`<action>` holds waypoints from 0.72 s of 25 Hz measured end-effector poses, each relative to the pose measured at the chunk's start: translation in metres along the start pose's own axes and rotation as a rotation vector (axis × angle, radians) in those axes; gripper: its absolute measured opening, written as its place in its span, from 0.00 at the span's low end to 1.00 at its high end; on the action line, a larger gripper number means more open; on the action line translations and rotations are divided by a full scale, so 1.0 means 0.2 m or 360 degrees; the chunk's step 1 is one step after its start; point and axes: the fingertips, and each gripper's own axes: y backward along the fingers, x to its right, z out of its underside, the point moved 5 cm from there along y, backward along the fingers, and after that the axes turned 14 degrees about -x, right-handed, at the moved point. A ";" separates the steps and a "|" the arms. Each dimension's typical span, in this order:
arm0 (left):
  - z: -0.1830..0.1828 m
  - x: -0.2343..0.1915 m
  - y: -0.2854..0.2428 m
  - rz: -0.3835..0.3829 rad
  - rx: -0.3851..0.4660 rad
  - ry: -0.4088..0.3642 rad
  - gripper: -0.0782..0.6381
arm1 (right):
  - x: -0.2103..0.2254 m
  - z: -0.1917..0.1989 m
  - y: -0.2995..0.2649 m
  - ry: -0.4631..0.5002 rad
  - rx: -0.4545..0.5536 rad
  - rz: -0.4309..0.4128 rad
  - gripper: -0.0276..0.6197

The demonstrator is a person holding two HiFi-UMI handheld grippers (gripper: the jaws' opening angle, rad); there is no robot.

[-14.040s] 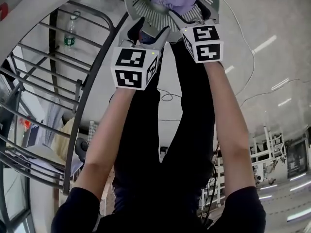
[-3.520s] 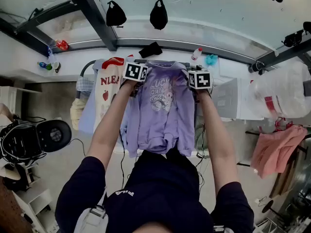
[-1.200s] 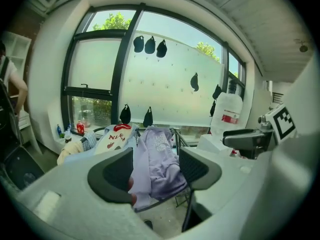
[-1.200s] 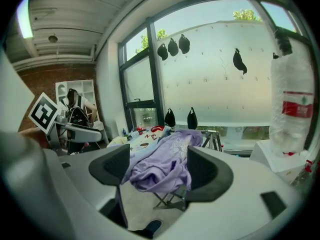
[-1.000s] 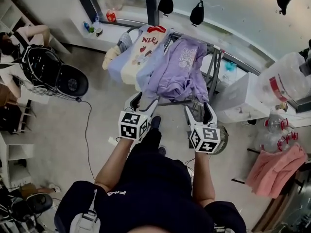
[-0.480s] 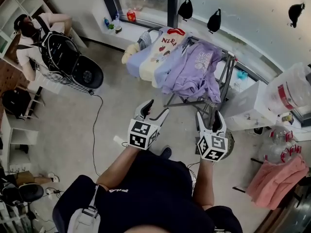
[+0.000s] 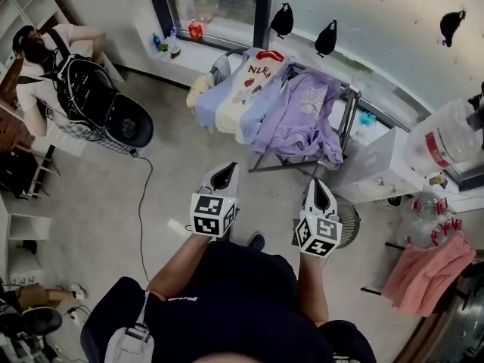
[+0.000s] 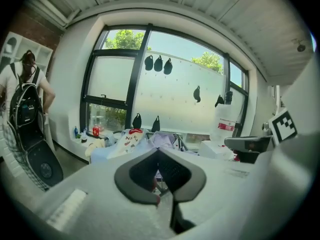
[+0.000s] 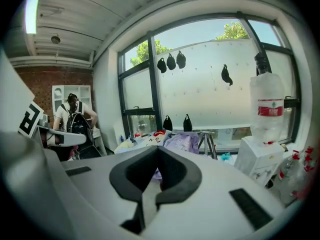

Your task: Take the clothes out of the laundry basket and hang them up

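The left gripper [image 7: 224, 174] is closing right up: its dark pads [image 8: 175, 173] meet with nothing between them. The right gripper [image 7: 319, 193] is closing the same way, pads together and empty. Both are held out level in front of the person, side by side with a gap between them, above bare floor.

Just to the outer side of the right gripper, low on the floor, is the round slatted rim of the laundry basket [image 7: 349, 224] (only part of it shows, so I cannot tell what is inside).

Straight ahead of both grippers, and clear of them, stands the metal drying rack [image 7: 345, 119] with the clothes draped over it. The purple sweatshirt [image 7: 302, 116] hangs ahead of the right gripper. Next to it, ahead of the left gripper, is a cream shirt with red print [image 7: 248, 89], and beyond that a pale blue garment [image 7: 210, 100].

Behind the rack runs a window ledge with small bottles [image 7: 195, 30]. Two dark bags [image 7: 282, 21] hang on the frosted pane above.

Further out to the right gripper's side sit a white box [image 7: 374, 169], a large water jug [image 7: 446, 138] and a pink cloth [image 7: 423, 274].

Far off to the left gripper's side, a person wearing a backpack [image 7: 38, 48] stands by a black case [image 7: 113, 116].
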 end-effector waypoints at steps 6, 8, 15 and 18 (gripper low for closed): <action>0.01 -0.08 0.00 -0.0032 -0.0025 -0.0032 0.14 | -0.06 0.02 -0.02 0.0034 -0.0084 0.0053 0.04; 0.01 -0.09 -0.01 -0.0025 -0.0033 -0.0041 0.14 | -0.08 0.00 -0.01 0.0039 -0.0064 0.0068 0.04; 0.00 -0.12 -0.04 0.0030 -0.0035 -0.0004 0.14 | -0.11 -0.01 -0.02 0.0060 -0.0065 0.0091 0.04; -0.02 -0.13 -0.04 0.0023 -0.0017 -0.0013 0.14 | -0.12 -0.01 -0.03 0.0048 -0.0066 0.0075 0.04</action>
